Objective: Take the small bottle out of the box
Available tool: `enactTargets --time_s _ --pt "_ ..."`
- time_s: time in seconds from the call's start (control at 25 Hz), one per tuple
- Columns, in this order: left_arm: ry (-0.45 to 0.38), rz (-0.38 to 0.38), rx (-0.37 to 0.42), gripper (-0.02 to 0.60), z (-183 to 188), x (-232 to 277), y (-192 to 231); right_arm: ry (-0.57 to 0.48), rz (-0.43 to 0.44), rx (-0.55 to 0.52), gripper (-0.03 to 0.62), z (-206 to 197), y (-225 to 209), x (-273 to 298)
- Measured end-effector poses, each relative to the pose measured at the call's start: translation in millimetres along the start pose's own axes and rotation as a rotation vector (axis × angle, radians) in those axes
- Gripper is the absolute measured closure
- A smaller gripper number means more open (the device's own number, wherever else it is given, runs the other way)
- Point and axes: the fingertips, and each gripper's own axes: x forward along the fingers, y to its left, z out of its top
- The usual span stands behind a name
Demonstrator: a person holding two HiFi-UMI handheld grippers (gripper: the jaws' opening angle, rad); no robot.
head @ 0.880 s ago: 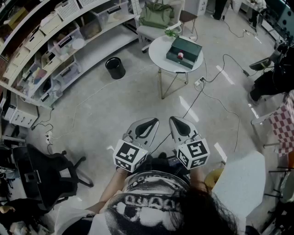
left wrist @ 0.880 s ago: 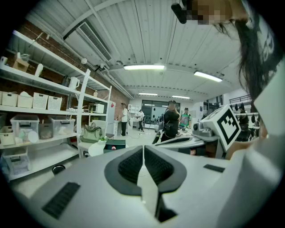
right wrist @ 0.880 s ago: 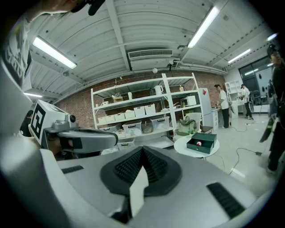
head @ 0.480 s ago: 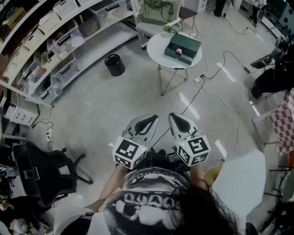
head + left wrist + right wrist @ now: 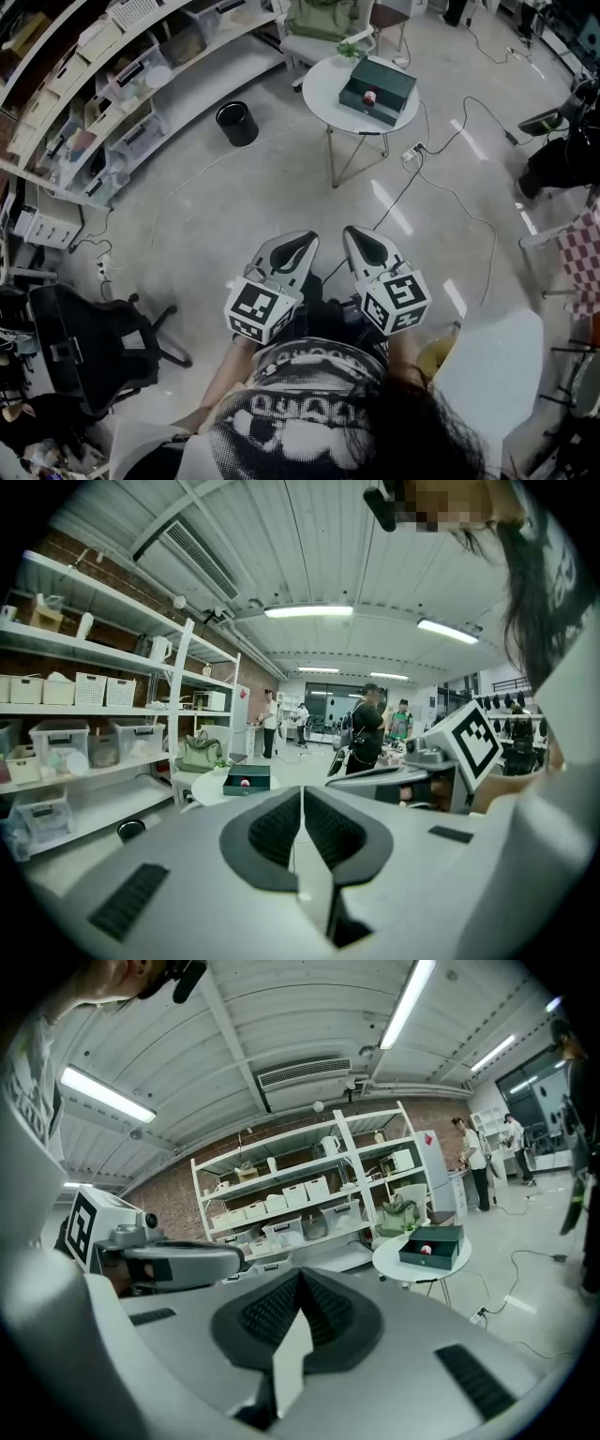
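Dark-green box, open-topped, on round white table — small bottle lying inside, a reddish spot at this distance, untouched. Left gripper and right gripper: both clenched on nothing, held at the person's waist, well apart from the table. Risks, as judged: jaws arriving unopened could shove the bottle or shift the box; floor cable crosses the approach — a trip hazard.

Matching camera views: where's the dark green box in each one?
Head view: dark green box at the top, right of centre, on the round white table.
Left gripper view: left of centre, mid-height.
Right gripper view: right of centre, mid-height.
Shared landmark: the round white table under it.
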Motion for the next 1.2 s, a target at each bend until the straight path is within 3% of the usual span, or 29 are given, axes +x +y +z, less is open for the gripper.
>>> enactTargets --time_s 0.48,0.84,1.2 --pt "0.032 -0.035 -0.027 0.563 -2.9 55.7 76.3 0.023 -0.046 0.069 0.597 13.4 -47.4 75.5" --pt "0.049 -0.114 -0.009 0.563 17.9 114.5 167.1 0.047 -0.119 0.083 0.597 44.1 -83.0 159.7" --pt "0.056 -0.202 0.001 0.563 28.6 162.3 228.1 0.067 -0.194 0.088 0.597 64.1 -107.7 221.7"
